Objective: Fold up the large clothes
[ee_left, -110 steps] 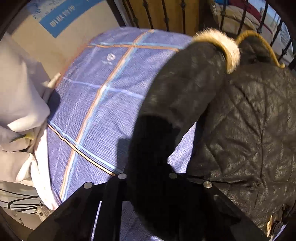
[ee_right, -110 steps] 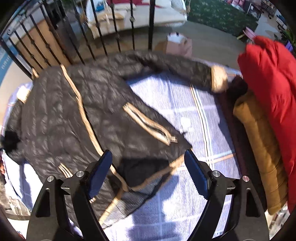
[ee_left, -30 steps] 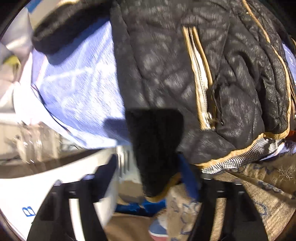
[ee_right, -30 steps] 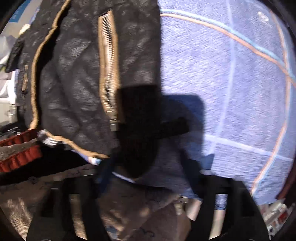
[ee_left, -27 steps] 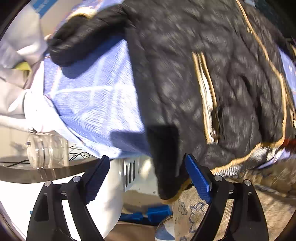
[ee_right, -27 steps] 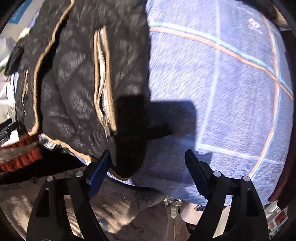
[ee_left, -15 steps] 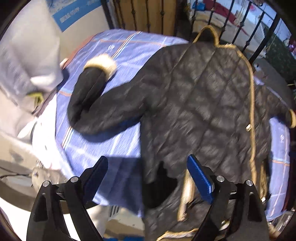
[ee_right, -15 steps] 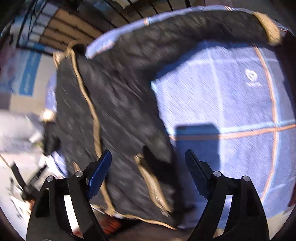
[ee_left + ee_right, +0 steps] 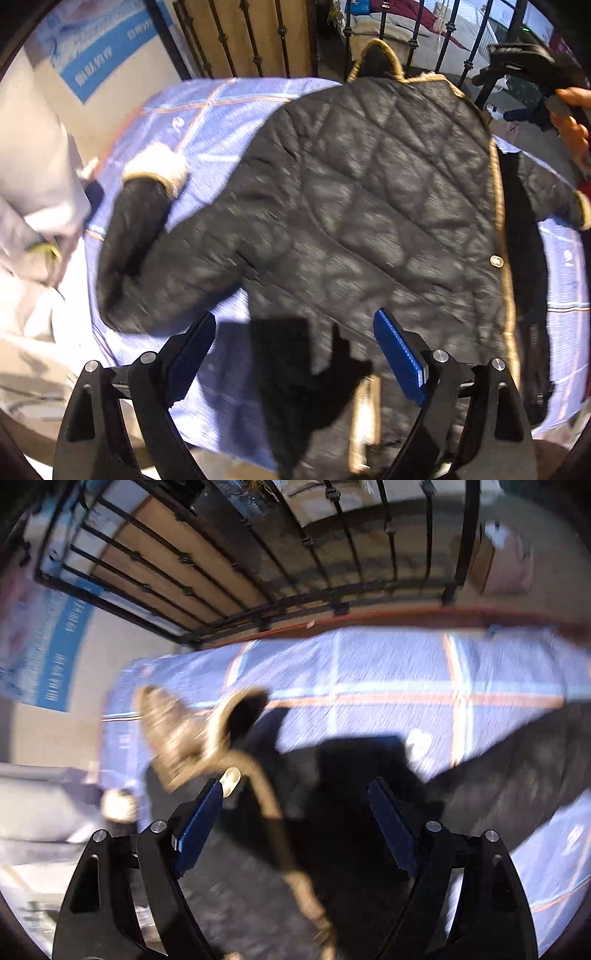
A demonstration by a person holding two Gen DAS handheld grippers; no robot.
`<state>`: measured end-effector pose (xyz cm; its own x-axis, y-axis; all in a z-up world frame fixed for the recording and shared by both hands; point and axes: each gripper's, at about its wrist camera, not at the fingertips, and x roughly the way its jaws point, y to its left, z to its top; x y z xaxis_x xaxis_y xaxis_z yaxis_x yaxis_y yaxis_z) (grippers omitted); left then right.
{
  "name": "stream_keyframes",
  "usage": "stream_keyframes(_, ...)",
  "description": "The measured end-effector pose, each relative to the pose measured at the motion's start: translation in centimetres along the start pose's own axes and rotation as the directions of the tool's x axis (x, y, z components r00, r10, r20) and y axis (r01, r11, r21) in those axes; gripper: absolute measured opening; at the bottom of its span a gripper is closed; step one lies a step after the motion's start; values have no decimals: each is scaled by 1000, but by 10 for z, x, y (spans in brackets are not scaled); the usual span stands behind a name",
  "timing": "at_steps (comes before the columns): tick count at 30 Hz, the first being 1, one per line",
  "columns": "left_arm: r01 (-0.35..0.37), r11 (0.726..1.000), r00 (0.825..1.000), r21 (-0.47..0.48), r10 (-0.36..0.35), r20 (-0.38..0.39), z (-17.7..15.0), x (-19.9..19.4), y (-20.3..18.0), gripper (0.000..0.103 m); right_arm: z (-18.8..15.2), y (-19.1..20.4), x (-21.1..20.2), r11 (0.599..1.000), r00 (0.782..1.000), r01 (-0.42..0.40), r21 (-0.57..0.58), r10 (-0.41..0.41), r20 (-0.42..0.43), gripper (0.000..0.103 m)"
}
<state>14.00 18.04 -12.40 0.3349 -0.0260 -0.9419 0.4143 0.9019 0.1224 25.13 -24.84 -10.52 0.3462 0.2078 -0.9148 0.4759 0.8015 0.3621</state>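
Observation:
A black quilted jacket with tan trim lies spread front-up on a blue plaid bedsheet. Its left sleeve bends down, with a pale fur cuff. My left gripper is open and empty above the jacket's lower left part. My right gripper is open and empty above the jacket's collar area and tan front edge; this view is blurred. The right gripper also shows in the left wrist view, held in a hand.
A black iron bed rail runs along the far edge of the bed. Pale grey fabric is piled at the left of the bed. A wall with a blue poster stands behind.
Both grippers have risen from the jacket's hem at the bed's near edge and swung up over it. The right one has moved toward the collar. The jacket now lies flat and spread.

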Motion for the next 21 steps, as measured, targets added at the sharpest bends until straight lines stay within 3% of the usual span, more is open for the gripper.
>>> stream_keyframes(1,-7,1000,1000,2,7,9,9,3,9,86,18,-2,16,995,996,93,-25,-94,-5,81)
stream_keyframes(4,5,1000,999,-18,-4,45,47,15,40,89,32,-30,49,969,967,243,-37,-245,-68,81)
stream_keyframes(6,25,999,998,-34,-23,63,79,29,57,89,31,-41,66,970,965,233,-74,-240,-101,81)
stream_keyframes(7,41,998,996,-37,-38,76,98,38,64,89,27,-39,81,971,966,192,-145,-213,-146,81)
stream_keyframes(10,65,998,992,10,-66,110,147,65,69,89,0,-24,108,922,940,163,-351,-253,-228,81)
stream_keyframes(12,77,997,990,30,-80,119,175,85,70,92,-10,-24,111,920,949,128,-372,-222,-225,80)
stream_keyframes(14,111,993,989,28,-114,98,202,114,71,97,-13,-33,110,947,952,75,-314,-162,-260,56)
stream_keyframes(15,118,993,990,23,-119,75,212,130,71,97,-18,-36,108,959,952,27,-281,-110,-286,30)
stream_keyframes(16,130,991,991,13,-130,44,219,145,70,97,-22,-34,103,955,955,21,-295,-106,-276,18)
stream_keyframes(18,233,972,970,-37,-235,-55,223,176,65,94,-40,-22,78,922,975,-2,-387,-84,-205,12)
stream_keyframes(19,286,956,952,-63,-291,-91,221,186,61,79,-45,-20,69,919,981,-15,-393,-62,-182,11)
stream_keyframes(20,339,937,930,-78,-347,-124,216,192,53,54,-52,-22,54,927,989,-30,-373,-27,-147,11)
stream_keyframes(21,377,923,913,-74,-384,-136,212,192,43,44,-56,-26,42,938,992,-49,-344,5,-126,10)
